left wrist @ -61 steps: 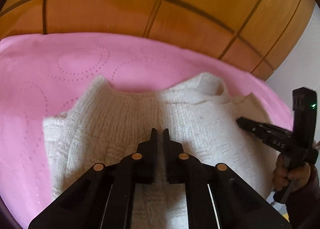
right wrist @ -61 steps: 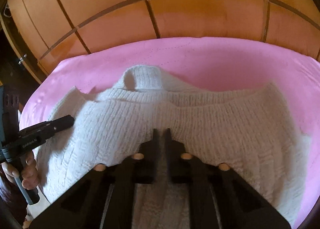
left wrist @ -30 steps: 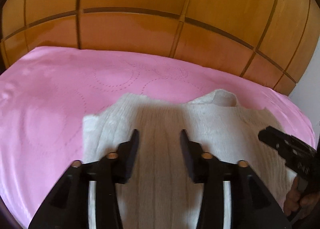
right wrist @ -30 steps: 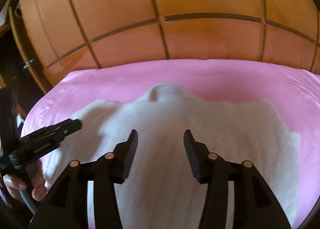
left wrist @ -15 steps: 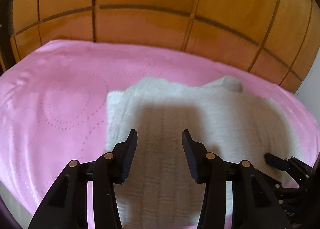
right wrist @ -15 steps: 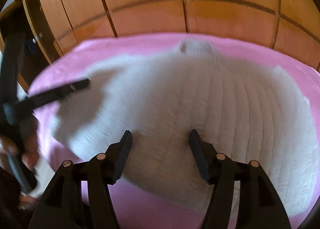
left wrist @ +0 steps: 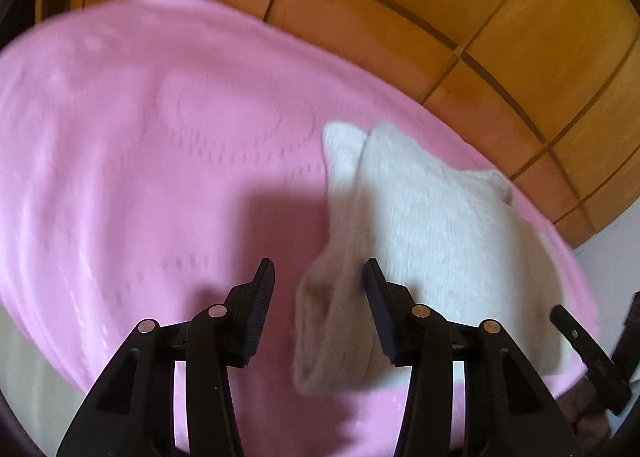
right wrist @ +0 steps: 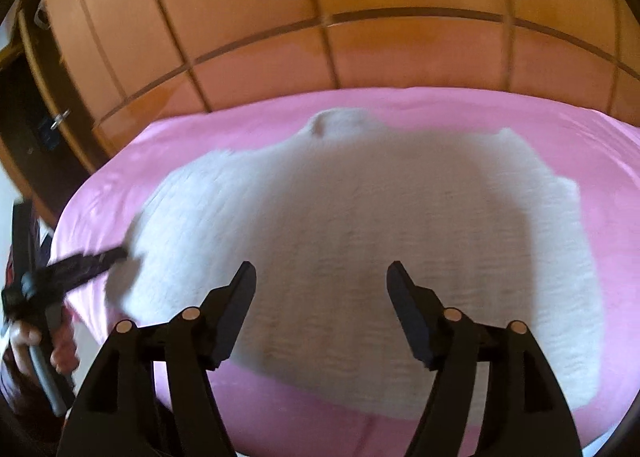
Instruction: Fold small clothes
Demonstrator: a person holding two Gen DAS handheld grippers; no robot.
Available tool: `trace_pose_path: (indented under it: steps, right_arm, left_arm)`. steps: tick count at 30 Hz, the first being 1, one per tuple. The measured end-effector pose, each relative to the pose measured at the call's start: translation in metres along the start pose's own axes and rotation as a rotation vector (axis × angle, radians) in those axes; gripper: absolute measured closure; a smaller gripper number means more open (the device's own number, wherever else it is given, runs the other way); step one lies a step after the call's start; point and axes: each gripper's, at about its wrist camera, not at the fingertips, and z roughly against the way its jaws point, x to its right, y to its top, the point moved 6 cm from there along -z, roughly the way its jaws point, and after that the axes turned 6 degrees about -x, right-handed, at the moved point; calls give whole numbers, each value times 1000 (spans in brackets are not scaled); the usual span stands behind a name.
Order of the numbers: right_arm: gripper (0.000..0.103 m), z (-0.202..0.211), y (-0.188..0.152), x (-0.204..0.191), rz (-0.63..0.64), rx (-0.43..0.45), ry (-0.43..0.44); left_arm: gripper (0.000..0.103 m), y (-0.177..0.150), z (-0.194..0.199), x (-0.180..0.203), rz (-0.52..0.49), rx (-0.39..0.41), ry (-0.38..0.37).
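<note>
A cream knitted sweater [right wrist: 360, 241] lies spread flat on the pink bed [right wrist: 500, 109], collar at the far side, its left edge bunched. Both the left tongs [left wrist: 318, 277] and right tongs [right wrist: 322, 273] gape, released. Bare pink sheet stretches left.

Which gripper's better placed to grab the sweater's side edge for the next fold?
Probably left. The left gripper is open with the sweater edge between its fingers. The right gripper is open over mid-body.
</note>
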Motion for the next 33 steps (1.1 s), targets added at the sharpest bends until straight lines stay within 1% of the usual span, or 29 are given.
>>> trace_pose_path:
  steps: [3,4,5,6,7,8,9,10,13,15,16,17,18,20,22,23,24,26,29,30,31,33]
  right_arm:
    - [34,5,2,23,-50,5,-41]
    - [34,5,0,32,-69,-4,-56]
    - [33,4,-2,38,-82,-15,-70]
    - [34,-1,-6,50,-104,-38,-106]
    - [39,-6,-10,62,-126,-58,-133]
    - [40,-10,-15,72,-143,-66,-123]
    - [41,-10,-17,77,-145,-47,-94]
    - [42,-8,-19,78,-133,-35,-90]
    - [42,-5,-17,75,-120,-31,-97]
    - [41,4,-16,77,-138,-22,-76]
    - [41,10,-13,78,-148,-8,-63]
    - [39,18,-9,80,-158,15,-60]
    - [39,23,-7,82,-164,33,-63]
    - [39,32,6,93,-193,68,-52]
    - [39,35,17,106,-221,86,-41]
    - [39,35,24,110,-225,96,-42]
    - [39,35,29,113,-223,103,-45]
    - [39,31,36,119,-226,100,-67]
    - [41,10,38,140,-274,49,-116]
    - [43,-3,32,150,-290,6,-142]
    - [44,-12,28,156,-304,-9,-143]
    - [44,-12,22,162,-316,31,-114]
  left_arm:
    - [57,-13,4,3,-15,-6,-54]
    - [60,-17,3,6,-36,-12,-47]
    - [76,-21,-1,8,-76,-21,5]
    - [79,-25,-7,8,-104,-33,48]
    - [80,-29,-13,7,-114,-48,69]
    - [81,-32,-15,5,-106,-50,67]
    - [81,-34,-14,4,-103,-45,64]
    - [81,-35,-12,4,-103,-43,68]
    - [81,-35,-3,6,-103,-35,87]
    - [71,-31,10,13,-106,-7,86]
    - [61,-28,14,16,-112,12,90]
    - [58,-23,21,22,-120,42,83]
    - [58,-22,26,29,-135,62,67]
    - [57,-16,28,46,-176,73,54]
    - [52,-13,25,61,-217,81,54]
    - [52,-12,22,69,-238,83,55]
    - [52,-12,15,79,-265,74,66]
    - [52,-14,2,93,-305,47,123]
    - [50,-14,-13,106,-336,29,155]
    - [45,-15,-17,106,-343,23,163]
    - [32,-16,-21,108,-353,18,182]
    - [30,-16,-22,111,-369,29,201]
